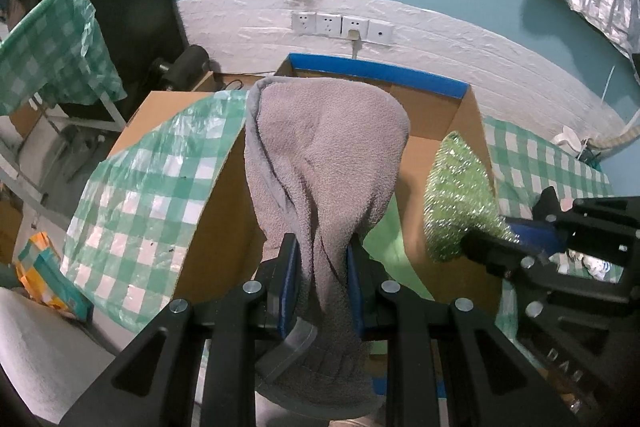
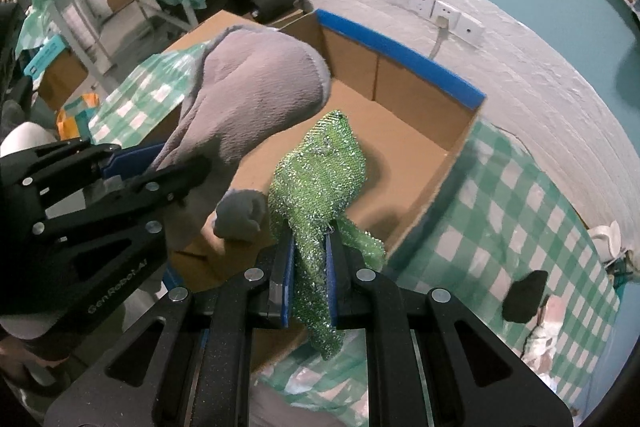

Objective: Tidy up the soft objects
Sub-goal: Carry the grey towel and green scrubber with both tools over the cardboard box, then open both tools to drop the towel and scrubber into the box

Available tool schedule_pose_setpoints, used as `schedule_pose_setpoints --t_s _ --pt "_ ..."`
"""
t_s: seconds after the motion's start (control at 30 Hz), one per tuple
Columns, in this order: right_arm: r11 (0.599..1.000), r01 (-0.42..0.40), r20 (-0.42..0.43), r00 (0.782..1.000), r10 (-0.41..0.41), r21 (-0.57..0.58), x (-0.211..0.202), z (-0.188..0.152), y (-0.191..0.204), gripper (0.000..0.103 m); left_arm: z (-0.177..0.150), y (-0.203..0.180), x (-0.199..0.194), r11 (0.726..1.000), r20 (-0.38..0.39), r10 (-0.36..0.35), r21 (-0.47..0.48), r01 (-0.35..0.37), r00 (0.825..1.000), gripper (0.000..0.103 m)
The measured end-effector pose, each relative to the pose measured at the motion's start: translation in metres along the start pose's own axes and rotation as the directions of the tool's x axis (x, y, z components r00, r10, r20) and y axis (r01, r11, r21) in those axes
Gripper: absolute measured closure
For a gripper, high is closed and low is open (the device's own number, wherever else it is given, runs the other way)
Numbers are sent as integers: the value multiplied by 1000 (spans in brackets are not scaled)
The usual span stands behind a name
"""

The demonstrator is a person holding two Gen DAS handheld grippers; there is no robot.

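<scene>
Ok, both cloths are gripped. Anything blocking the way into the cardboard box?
Nothing visible does. The grey towel in the left gripper and the green sparkly cloth in the right gripper hang over the cardboard box, whose top is open.

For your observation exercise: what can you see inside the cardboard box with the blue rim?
Inside the cardboard box, only bare brown floor and walls show. The grey towel and sparkly green cloth, each clamped in a gripper, cover its near part.

The grey towel [image 1: 324, 163] hides much of the cardboard box [image 1: 436, 115] floor, its lower end runs behind the jaws, and a small dark thing [image 2: 525, 295] on the table is too blurred to name.
</scene>
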State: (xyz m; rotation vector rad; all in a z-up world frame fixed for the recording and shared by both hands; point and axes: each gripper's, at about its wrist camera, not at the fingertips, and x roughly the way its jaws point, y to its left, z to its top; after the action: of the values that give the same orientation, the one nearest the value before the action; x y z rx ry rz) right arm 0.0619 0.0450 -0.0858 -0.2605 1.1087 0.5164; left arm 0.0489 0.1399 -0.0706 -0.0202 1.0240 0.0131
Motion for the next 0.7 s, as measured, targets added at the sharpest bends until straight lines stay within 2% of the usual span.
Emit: schedule_pose_setpoints --t_s 0.1,0.13,0.17,0.23,0.3,0.37,0.43,0.7 --pt "1000 -15 -4 1000 15 -2 4 2 2 91 0 2 4 1000 -5 2 -5 -2 1000 76" --pt "1000 -18 -3 1000 18 -4 5 2 3 89 0 2 5 1000 -6 5 -6 -5 1000 72" --pt "1000 -20 -4 1000 20 -8 6 3 4 84 0 2 5 1000 -7 8 -5 -8 1000 65" --pt "1000 -17 1 1000 17 -15 6 3 6 78 -1 1 6 1000 -7 17 -3 -17 1000 60" --pt "1000 6 4 1000 -6 -16 6 4 6 71 -1 1 6 1000 -7 29 -2 -29 1000 60" --pt "1000 13 15 1000 -13 -6 5 4 3 59 -1 2 6 999 -10 41 -2 -41 999 58" --pt "1000 19 27 999 -19 4 2 4 -1 53 0 4 5 999 -7 54 -3 -54 999 57" --pt "998 45 59 997 -47 35 -14 2 -16 48 3 3 -5 998 28 68 17 -69 997 53"
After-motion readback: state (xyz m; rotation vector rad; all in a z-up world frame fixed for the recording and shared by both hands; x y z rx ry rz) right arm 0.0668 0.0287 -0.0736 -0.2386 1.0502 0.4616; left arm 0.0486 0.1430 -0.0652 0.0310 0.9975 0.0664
